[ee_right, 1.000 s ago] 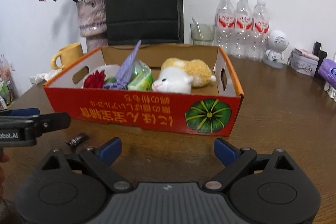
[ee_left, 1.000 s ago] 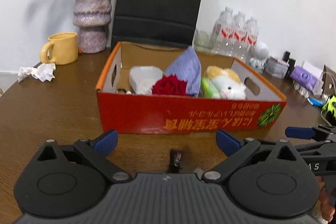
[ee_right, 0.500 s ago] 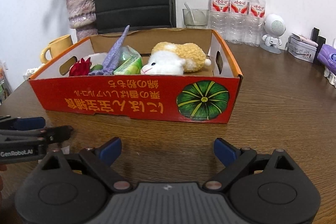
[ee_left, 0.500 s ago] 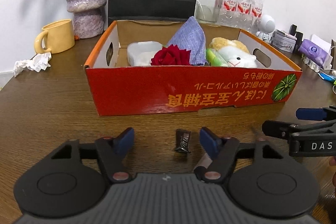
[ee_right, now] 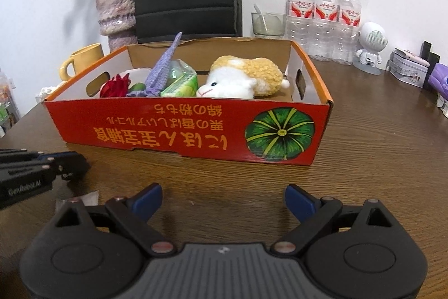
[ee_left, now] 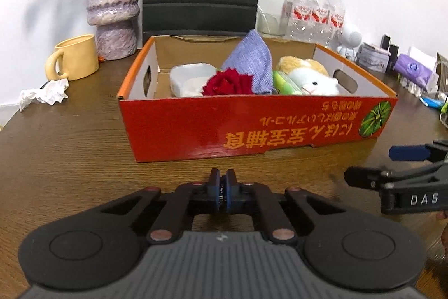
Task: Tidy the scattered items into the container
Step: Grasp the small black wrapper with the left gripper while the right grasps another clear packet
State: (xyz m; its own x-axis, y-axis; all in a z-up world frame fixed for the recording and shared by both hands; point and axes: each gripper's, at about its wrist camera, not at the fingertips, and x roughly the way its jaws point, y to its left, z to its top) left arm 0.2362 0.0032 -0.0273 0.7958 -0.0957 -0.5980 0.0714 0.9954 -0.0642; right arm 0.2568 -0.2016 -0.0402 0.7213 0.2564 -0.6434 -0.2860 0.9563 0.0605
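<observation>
Hiding a dark item (ee_left: 221,192): left tongs (ee_left: 223,188).

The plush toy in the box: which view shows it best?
The right wrist view: the plush toy shows whole, white face and yellow back, above the red box wall. In the left wrist view the toy sits farther off, its lower part cut by the box wall and its left side by a green packet.

A lived-in home or office: wooden table (ee_right: 378,159), flower vase (ee_right: 114,7), mug (ee_left: 74,58), water bottles (ee_right: 323,16).
</observation>
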